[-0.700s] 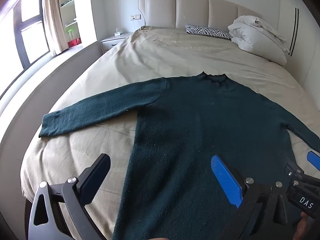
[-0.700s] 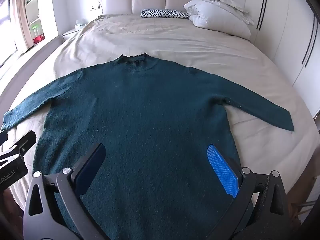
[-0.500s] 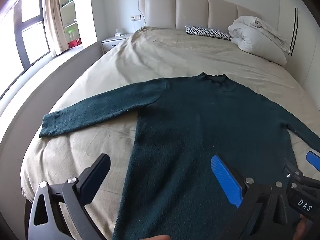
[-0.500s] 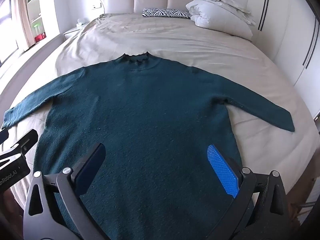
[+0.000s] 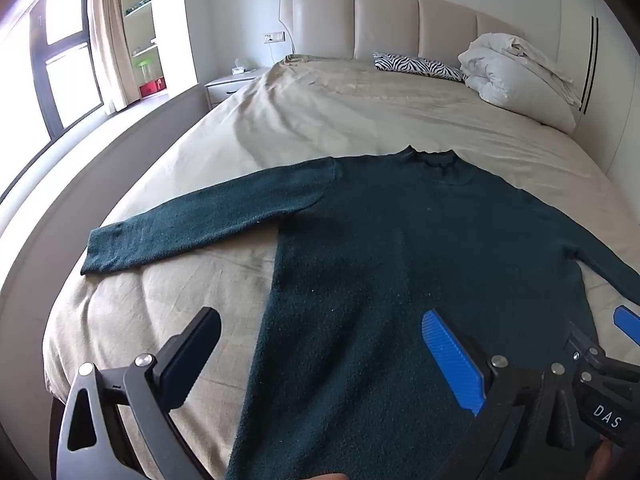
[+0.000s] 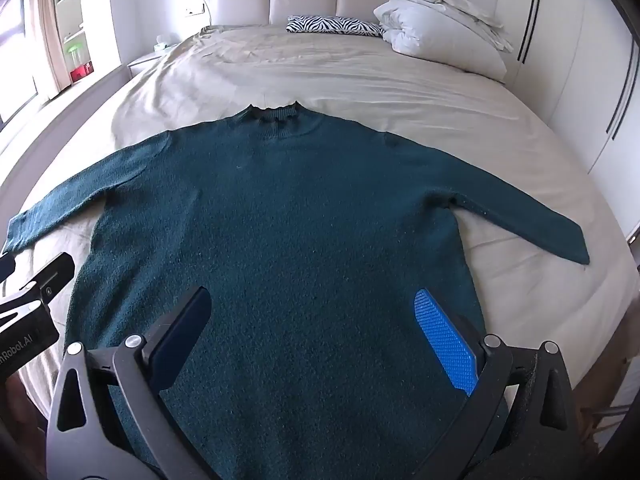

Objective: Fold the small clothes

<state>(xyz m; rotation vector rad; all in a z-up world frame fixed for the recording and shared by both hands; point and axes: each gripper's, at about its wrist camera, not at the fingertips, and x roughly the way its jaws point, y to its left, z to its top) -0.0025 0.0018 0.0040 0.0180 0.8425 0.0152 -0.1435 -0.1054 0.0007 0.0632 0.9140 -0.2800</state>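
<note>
A dark teal long-sleeved sweater [image 5: 400, 248] [image 6: 288, 216] lies flat on the beige bed, collar toward the headboard, both sleeves spread out to the sides. My left gripper [image 5: 320, 328] hovers open above the sweater's lower left edge, nothing between its fingers. My right gripper [image 6: 316, 312] hangs open over the lower middle of the sweater's body, also holding nothing. The right gripper's blue pad shows at the right edge of the left wrist view. The sweater's hem is hidden below both frames.
The beige bed sheet [image 6: 360, 76] stretches to a padded headboard [image 5: 384, 20]. A zebra-print pillow [image 6: 332, 24] and a bundled white duvet [image 6: 440, 28] lie at the head. A nightstand [image 5: 228, 88] and window stand to the left, wardrobe doors [image 6: 580, 80] to the right.
Both grippers have stayed open and nearly still; the right wrist view has drifted slightly rightward over the sweater. The sweater has not moved.
</note>
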